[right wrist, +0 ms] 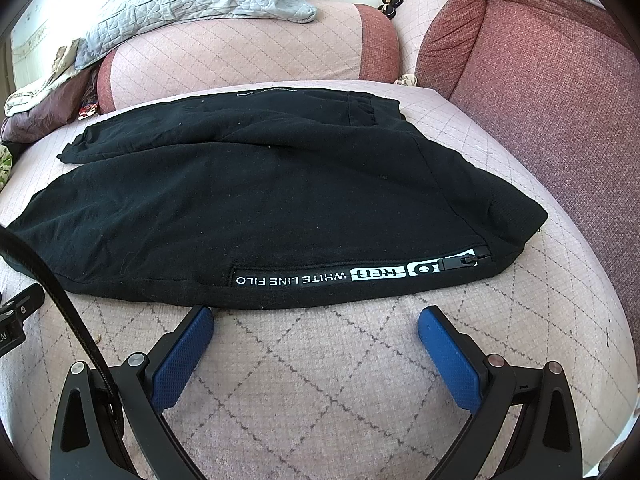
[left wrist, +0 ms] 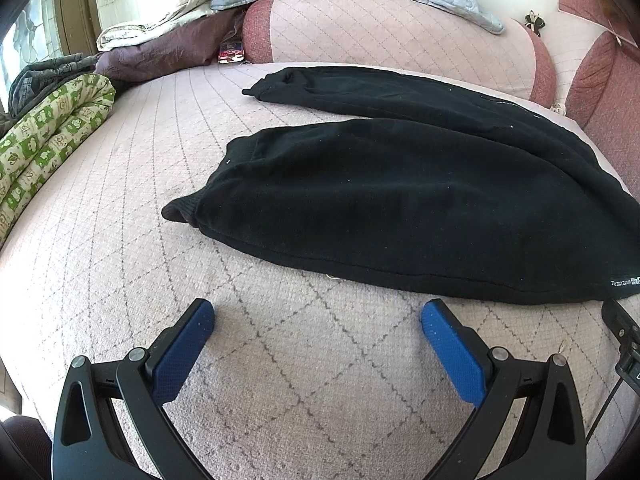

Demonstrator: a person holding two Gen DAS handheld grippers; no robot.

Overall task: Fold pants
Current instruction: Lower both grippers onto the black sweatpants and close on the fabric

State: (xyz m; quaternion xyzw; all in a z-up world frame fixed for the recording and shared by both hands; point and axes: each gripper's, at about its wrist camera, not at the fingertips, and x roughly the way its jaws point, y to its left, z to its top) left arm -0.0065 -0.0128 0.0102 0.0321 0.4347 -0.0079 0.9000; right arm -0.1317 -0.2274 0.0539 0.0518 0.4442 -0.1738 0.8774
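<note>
Black pants (left wrist: 400, 200) are spread flat on the quilted sofa cover (left wrist: 280, 360), both legs running off toward 10 o'clock. Left tool (left wrist: 318, 312) and right tool (right wrist: 314, 320) both released, hovering just short of the near edge. Looks like pre-fold; next I'd pinch that near seam.

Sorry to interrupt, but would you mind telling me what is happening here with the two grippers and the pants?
A person holding a gripper in each hand is about to fold the black pants, which lie spread on the pink quilted sofa cover, legs still apart. The left gripper and right gripper are both open, near the pants' closest edge, gripping nothing. The zip pocket faces the right gripper. No fold shows yet.
</note>
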